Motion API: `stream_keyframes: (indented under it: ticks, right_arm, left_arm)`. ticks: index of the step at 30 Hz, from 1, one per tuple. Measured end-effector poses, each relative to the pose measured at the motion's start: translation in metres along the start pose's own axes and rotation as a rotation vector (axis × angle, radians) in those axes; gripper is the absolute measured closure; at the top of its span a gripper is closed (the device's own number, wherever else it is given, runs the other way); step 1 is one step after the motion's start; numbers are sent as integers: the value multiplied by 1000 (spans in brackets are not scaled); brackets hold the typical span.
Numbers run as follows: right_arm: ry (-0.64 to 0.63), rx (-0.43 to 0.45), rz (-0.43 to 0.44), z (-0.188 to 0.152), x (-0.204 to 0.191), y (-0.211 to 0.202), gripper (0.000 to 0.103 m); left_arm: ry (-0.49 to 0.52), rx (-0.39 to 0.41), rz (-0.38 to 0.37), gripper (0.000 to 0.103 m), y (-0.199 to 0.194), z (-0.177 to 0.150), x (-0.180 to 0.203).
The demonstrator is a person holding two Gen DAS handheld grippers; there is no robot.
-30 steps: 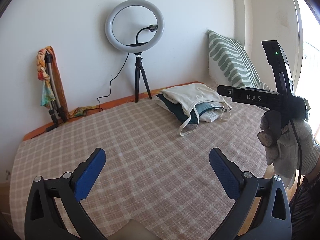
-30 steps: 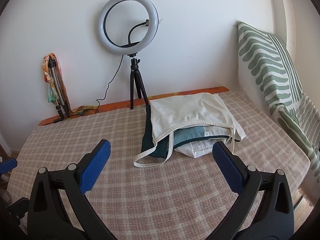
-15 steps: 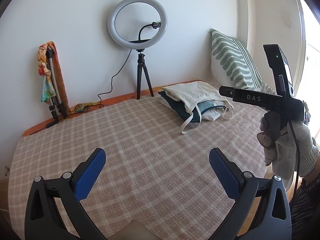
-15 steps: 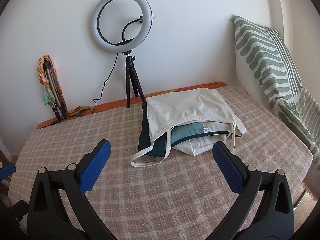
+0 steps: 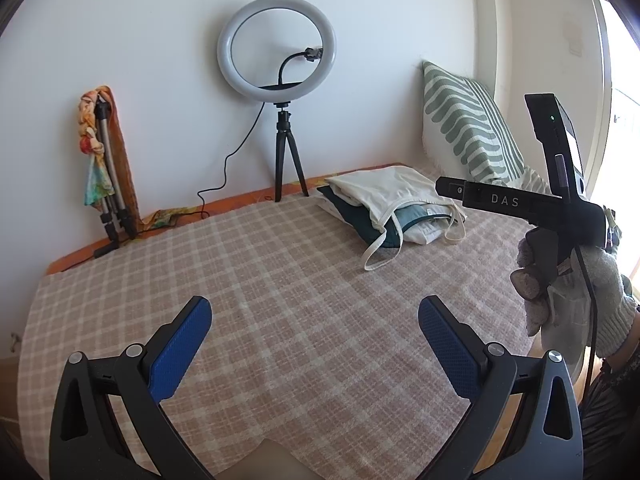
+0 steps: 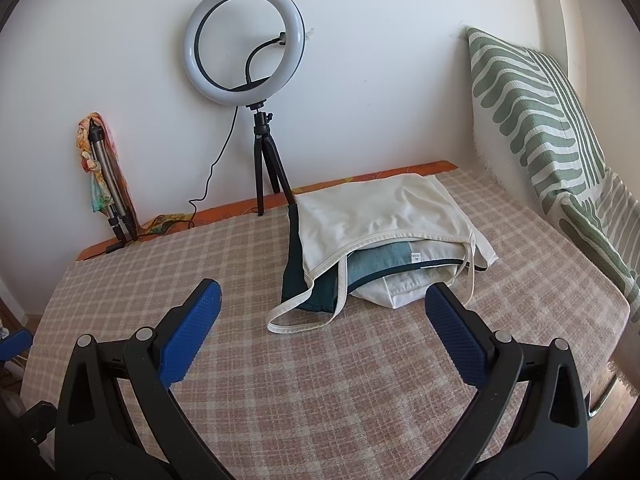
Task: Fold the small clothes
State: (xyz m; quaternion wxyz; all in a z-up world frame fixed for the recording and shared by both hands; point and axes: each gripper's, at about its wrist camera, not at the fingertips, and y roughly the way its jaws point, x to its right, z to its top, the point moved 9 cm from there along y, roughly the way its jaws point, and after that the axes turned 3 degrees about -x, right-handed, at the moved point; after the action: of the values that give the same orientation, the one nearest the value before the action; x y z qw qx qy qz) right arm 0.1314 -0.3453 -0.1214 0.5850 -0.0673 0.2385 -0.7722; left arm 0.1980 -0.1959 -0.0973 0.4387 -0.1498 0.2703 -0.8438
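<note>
Both grippers are hanging above the checked bed cover (image 5: 280, 280) with jaws wide apart and nothing between them. Right gripper (image 6: 320, 312) is coming closer to the pile of clothes (image 6: 380, 232) than a second ago; the pile is looking bigger in its view. Left gripper (image 5: 316, 332) is staying well apart from the clothes (image 5: 388, 204), which are lying near the ring light (image 5: 276, 44) and the pillow (image 5: 464, 128).

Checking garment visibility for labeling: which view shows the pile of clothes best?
The right wrist view: the pile of clothes is near, large and unblocked. The left wrist view shows it farther, smaller, by the right hand-held gripper's body.
</note>
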Motion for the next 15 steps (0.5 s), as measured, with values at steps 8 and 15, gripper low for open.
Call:
stream_keyframes:
  ticks: [8,15]
  right_arm:
    - [10,-1,0,-2,-1,-2,0]
    - [16,-3,8,-4,-6,-2,0]
  left_arm:
    - [-2,-1,3,0,-1,0,-1]
    - [-4,-3,6,0,-1,-1,-1]
